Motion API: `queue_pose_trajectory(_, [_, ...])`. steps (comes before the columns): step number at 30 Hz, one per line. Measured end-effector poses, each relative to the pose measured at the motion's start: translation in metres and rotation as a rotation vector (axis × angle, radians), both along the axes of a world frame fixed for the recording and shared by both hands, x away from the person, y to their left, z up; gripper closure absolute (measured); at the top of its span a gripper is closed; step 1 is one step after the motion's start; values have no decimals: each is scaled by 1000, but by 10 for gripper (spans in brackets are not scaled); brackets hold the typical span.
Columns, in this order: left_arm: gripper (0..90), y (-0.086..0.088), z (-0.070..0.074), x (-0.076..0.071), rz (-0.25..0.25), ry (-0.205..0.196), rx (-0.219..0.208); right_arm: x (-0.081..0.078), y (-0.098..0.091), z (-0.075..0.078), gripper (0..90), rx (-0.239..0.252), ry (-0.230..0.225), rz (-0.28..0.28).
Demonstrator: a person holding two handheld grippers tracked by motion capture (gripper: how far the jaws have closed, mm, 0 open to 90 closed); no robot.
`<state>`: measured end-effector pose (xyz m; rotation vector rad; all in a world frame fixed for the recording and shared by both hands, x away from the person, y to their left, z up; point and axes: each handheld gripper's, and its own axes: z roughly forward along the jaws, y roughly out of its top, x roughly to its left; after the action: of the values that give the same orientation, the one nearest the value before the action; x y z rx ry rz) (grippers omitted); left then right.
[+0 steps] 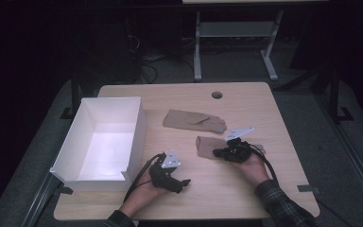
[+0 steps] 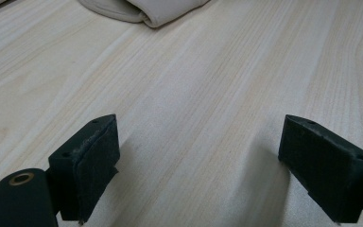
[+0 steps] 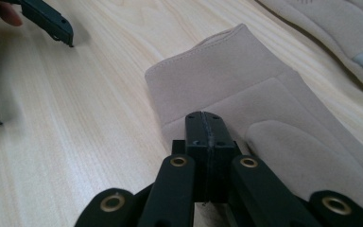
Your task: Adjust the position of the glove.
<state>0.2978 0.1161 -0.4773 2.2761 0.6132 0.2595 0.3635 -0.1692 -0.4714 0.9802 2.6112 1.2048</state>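
Suede of the near tan glove [image 3: 246, 99] lies directly under the right gripper [image 3: 204, 124], whose jaws are pressed together over it; whether fabric is pinched cannot be told. Its long axis runs left-right on the wooden counter [image 1: 246, 189]. The left gripper [image 2: 198, 161], jaws apart over bare wood, is farther off.

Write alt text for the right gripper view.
The right gripper, jaws shut together, lies over a beige glove on a pale wooden table. A second beige glove lies at the upper right, and one jaw of the left gripper reaches in at the upper left.
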Motion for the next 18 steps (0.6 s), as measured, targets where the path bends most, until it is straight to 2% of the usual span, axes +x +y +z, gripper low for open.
queue_pose_trajectory(10, [126, 0, 0, 0, 2, 1, 3, -7, -5, 2, 899, -5, 26, 24])
queue_pose_trajectory(18, [126, 1, 0, -1, 7, 2, 1, -18, -13, 3, 899, -22, 26, 43])
